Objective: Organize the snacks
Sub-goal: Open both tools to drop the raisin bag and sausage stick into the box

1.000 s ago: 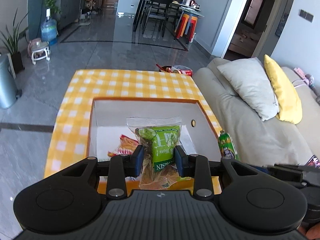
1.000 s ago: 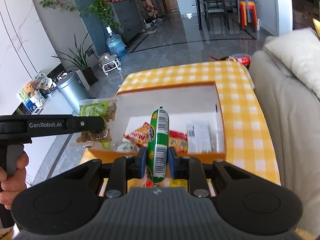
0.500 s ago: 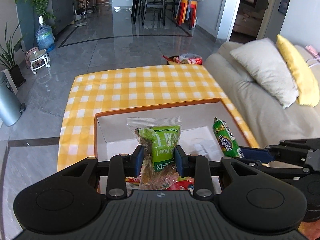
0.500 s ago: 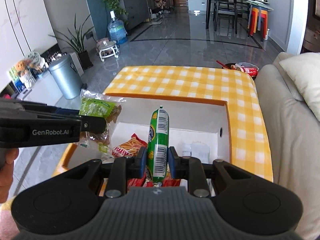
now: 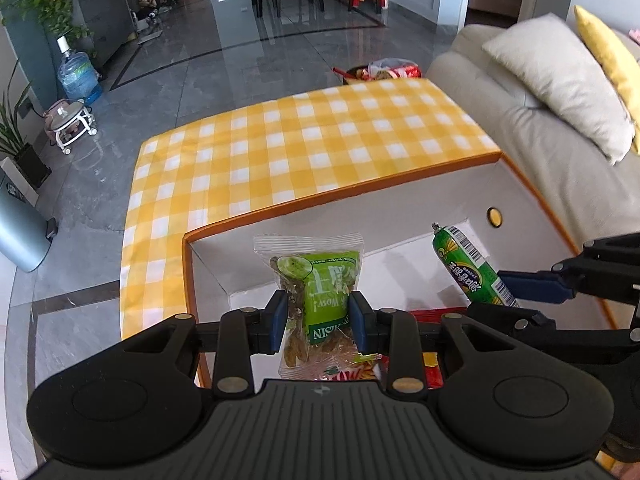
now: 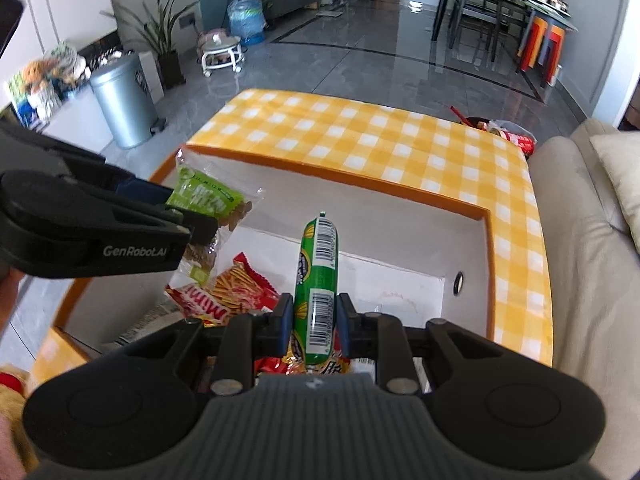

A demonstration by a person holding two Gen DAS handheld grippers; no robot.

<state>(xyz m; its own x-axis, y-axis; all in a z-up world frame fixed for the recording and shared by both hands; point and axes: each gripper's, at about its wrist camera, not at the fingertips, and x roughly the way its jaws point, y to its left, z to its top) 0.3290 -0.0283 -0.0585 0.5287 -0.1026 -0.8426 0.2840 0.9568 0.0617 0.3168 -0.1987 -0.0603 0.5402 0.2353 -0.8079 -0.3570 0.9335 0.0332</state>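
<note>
My left gripper (image 5: 319, 322) is shut on a green raisin packet (image 5: 320, 292) and holds it over the left part of the orange-rimmed white box (image 5: 400, 216). My right gripper (image 6: 313, 322) is shut on a green sausage stick (image 6: 318, 280) and holds it upright over the box (image 6: 400, 216). The sausage stick (image 5: 472, 268) also shows at the right in the left wrist view, and the raisin packet (image 6: 208, 204) at the left in the right wrist view. A red snack bag (image 6: 228, 296) lies in the box below.
The box sits on a table with a yellow checked cloth (image 5: 312, 136). A beige sofa (image 5: 500, 80) with pillows stands to the right. A grey bin (image 6: 124, 104) stands on the floor at the left. More packets lie in the box under the grippers.
Both grippers have moved forward and down over the box with their snacks still held. The box now fills more of both views.
</note>
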